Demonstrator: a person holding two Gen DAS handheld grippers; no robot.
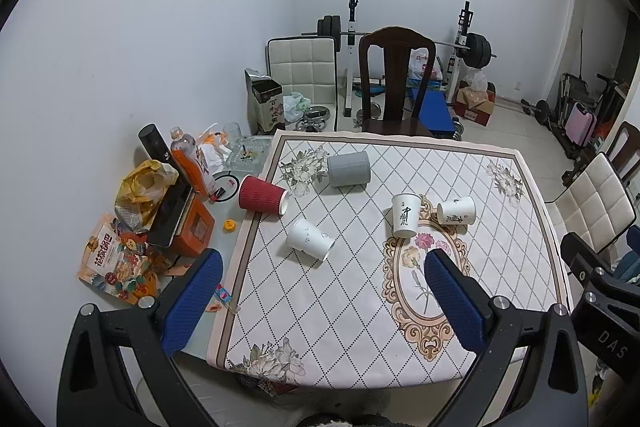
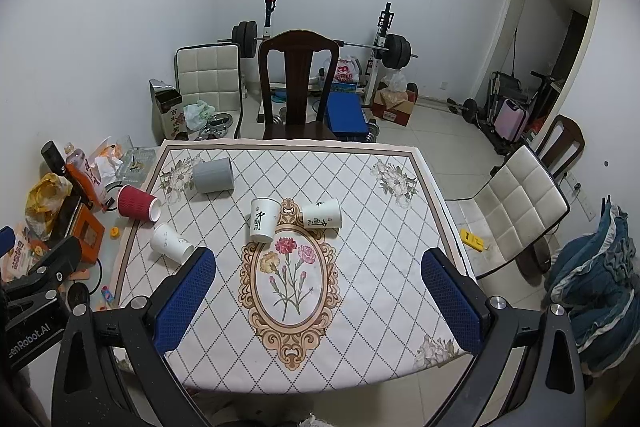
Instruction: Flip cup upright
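Note:
Several cups sit on the patterned tablecloth (image 2: 360,267). A red ribbed cup (image 1: 262,195) (image 2: 137,207) lies on its side at the left edge. A grey cup (image 1: 348,169) (image 2: 213,175) lies on its side at the back. A plain white cup (image 1: 310,239) (image 2: 171,243) lies on its side. A white cup with black writing (image 1: 405,215) (image 2: 263,219) stands near the middle. Another printed white cup (image 1: 456,211) (image 2: 322,214) lies on its side beside it. My left gripper (image 1: 324,267) and right gripper (image 2: 318,267) are open, empty, above the table's near side.
Snack bags (image 1: 116,259), an orange box (image 1: 192,231), a bottle (image 1: 188,155) and a glass tray (image 1: 248,155) crowd the table's left strip. A dark wooden chair (image 2: 298,83) stands behind the table, a white padded chair (image 2: 516,211) at right. Weight bench and barbell stand at the back wall.

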